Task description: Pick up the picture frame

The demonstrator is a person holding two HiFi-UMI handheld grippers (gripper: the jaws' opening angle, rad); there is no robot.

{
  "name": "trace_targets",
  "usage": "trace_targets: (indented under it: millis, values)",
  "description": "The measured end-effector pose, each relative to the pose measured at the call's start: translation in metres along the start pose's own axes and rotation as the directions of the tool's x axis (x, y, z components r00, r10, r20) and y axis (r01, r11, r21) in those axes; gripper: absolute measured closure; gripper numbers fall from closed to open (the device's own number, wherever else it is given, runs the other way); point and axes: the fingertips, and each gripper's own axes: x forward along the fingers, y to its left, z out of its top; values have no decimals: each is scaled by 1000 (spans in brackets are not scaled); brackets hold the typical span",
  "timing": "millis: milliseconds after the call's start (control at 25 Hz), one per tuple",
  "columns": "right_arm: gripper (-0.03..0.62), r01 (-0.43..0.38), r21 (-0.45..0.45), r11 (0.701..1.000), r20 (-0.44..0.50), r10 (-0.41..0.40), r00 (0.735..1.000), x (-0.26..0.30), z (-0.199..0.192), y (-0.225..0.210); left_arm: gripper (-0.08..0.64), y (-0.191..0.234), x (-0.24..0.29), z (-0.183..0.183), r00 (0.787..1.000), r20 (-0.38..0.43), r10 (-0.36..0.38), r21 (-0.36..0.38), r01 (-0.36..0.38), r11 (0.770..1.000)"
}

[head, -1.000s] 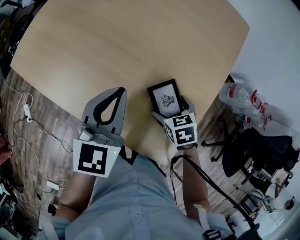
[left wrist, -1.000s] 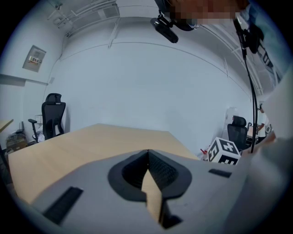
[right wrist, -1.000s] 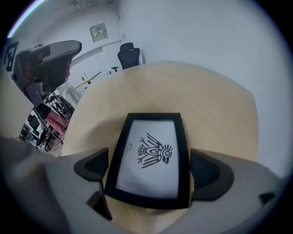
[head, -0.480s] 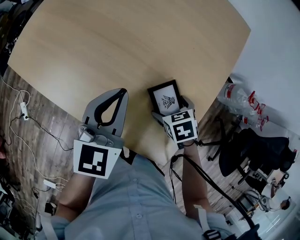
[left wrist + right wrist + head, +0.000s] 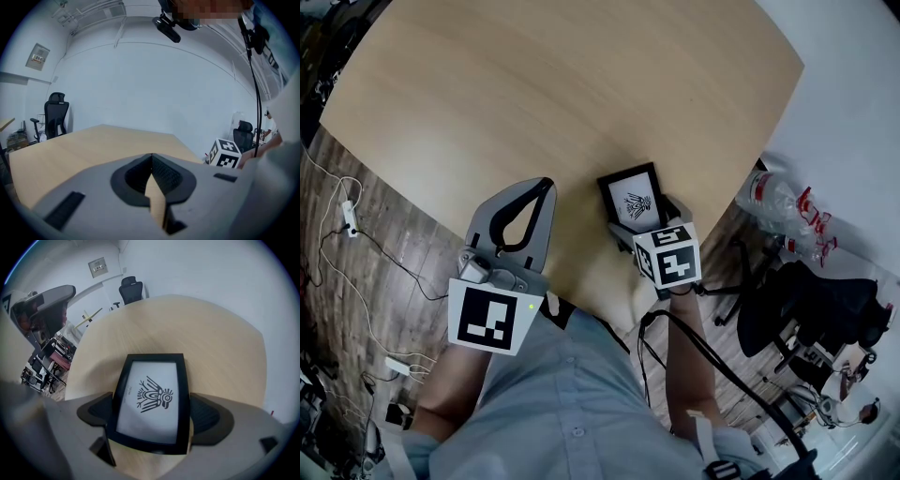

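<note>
Right gripper view shows the picture frame (image 5: 151,397) sitting near the edge of the wooden table (image 5: 211,333), with its bird drawing facing up. The right gripper (image 5: 152,416) has the frame between its two jaws. The dark pads (image 5: 206,416) look pressed on the frame's two long sides, so I think it is holding the frame. The frame looks like it rests on the table, so lifting it is the next bit. To do that well, the squeeze should be firm and the same on both sides, because the frame is thin and smooth and could slip or tip. I would lift it straight up, slowly, and hold it flat so the far end does not drag on the wood. The left gripper (image 5: 151,157) is shut tight with nothing in it, off to the left by the near edge of the table. It does not need to help.
</note>
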Motion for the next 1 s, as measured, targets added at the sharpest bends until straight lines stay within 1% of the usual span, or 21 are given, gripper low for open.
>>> trace_targets:
  millis: [200,360,520,680,760,800,840,880,920,1000]
  values:
    - [66,4,-6,1000,-50,-4,999,6,0,2,557,-3,1,-3,1000,-5,-6,-2,6,1000]
    - [67,9,-12,1000,-41,-9,999,2,1,-1,557,-4,1,-4,1000,-5,-8,1,8,1000]
    - [77,16,-30,999,-2,-16,1000,-3,5,-2,557,-3,1,-7,1000,-9,-6,9,6,1000]
    - [81,17,-9,1000,60,-16,998,-9,14,-2,556,-2,1,-7,1000,-13,1,20,-1,1000]
    - [93,60,5,998,127,-60,990,-19,23,-9,555,-3,1,-6,1000,-16,0,25,0,1000]
    - [485,95,17,995,169,-97,981,-26,28,-15,555,-4,1,-6,1000,-18,-3,27,3,1000]
    - [531,118,25,993,192,-121,974,-30,31,-20,553,-4,2,-6,1000,-20,-8,27,8,1000]
    - [528,127,19,992,188,-128,974,-30,31,-21,550,-5,2,-7,1000,-22,-13,24,14,1000]
    - [525,128,1,992,170,-127,977,-27,29,-20,541,-4,2,-7,1000,-23,-17,18,17,1000]
    - [470,115,-20,993,147,-111,983,-21,27,-16,529,-1,0,-7,999,-29,-15,6,15,1000]
